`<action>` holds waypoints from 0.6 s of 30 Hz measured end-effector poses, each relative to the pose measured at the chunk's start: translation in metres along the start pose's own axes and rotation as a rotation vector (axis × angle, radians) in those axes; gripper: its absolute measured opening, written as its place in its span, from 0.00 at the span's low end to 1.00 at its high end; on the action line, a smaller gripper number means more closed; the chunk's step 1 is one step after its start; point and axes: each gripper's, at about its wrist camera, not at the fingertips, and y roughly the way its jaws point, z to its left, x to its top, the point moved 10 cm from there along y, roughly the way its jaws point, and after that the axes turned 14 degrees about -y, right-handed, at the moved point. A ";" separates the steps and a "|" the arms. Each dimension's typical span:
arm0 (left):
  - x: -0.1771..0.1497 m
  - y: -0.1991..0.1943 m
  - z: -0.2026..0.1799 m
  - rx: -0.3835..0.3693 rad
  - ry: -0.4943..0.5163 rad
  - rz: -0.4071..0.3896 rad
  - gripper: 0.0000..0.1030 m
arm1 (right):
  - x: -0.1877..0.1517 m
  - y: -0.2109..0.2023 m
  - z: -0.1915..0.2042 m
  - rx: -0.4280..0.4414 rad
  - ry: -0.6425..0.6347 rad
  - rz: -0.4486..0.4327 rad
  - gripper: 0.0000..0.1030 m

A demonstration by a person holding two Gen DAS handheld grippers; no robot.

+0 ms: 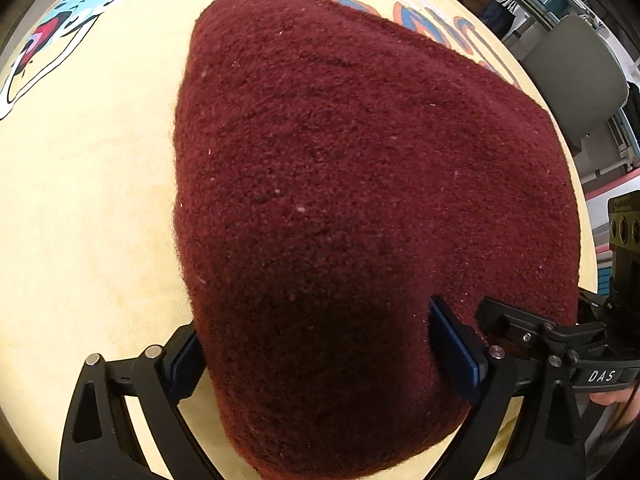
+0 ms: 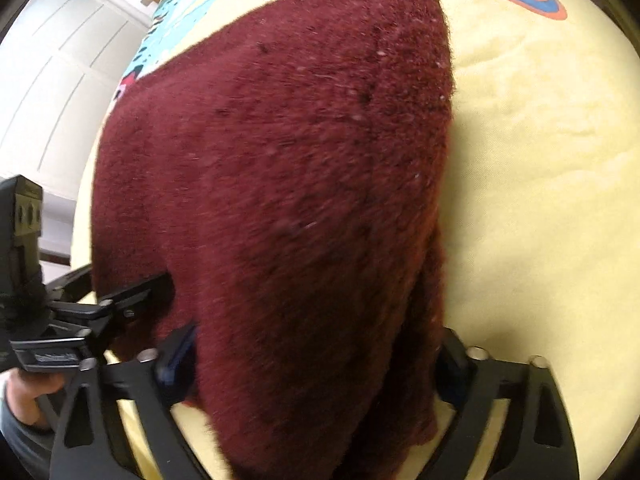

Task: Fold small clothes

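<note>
A dark red fuzzy knit garment [image 1: 340, 160] lies spread on a yellow printed cloth [image 1: 80, 220]. My left gripper [image 1: 314, 320] points steeply down at the garment's near end. Its jaws stand wide, and the knit fills the gap between the blue pads [image 1: 456, 352]. The garment carries on to the right past the right finger. In the right wrist view the same garment [image 2: 280, 160] runs away from my right gripper [image 2: 318, 336], which straddles a raised ridge of the knit, jaws wide apart. Each gripper shows beside the other: the right one [image 1: 560, 336] and the left one [image 2: 100, 308].
The yellow cloth [image 2: 540, 200] carries blue, red and orange cartoon prints at its far side. A grey chair [image 1: 572, 76] stands beyond the surface's right edge. White cabinet doors [image 2: 52, 80] are at the left. A person's hand [image 2: 24, 396] holds the left gripper's handle.
</note>
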 end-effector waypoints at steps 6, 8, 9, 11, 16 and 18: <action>0.000 -0.006 -0.006 -0.029 0.034 -0.011 0.64 | 0.004 -0.009 0.015 -0.041 -0.011 0.008 0.55; 0.000 -0.013 -0.011 -0.026 0.070 -0.019 0.56 | 0.005 -0.014 0.023 -0.058 -0.005 0.003 0.49; 0.000 -0.019 -0.014 -0.025 0.092 -0.029 0.52 | 0.006 -0.017 0.026 -0.068 -0.011 0.001 0.46; 0.002 -0.033 -0.018 -0.043 0.122 -0.047 0.48 | 0.011 -0.027 0.033 -0.080 -0.024 -0.014 0.42; 0.015 -0.081 -0.014 -0.103 0.153 -0.115 0.47 | 0.029 -0.065 0.059 -0.071 -0.051 -0.102 0.40; 0.022 -0.097 -0.006 -0.110 0.157 -0.133 0.47 | 0.039 -0.074 0.077 -0.071 -0.079 -0.121 0.40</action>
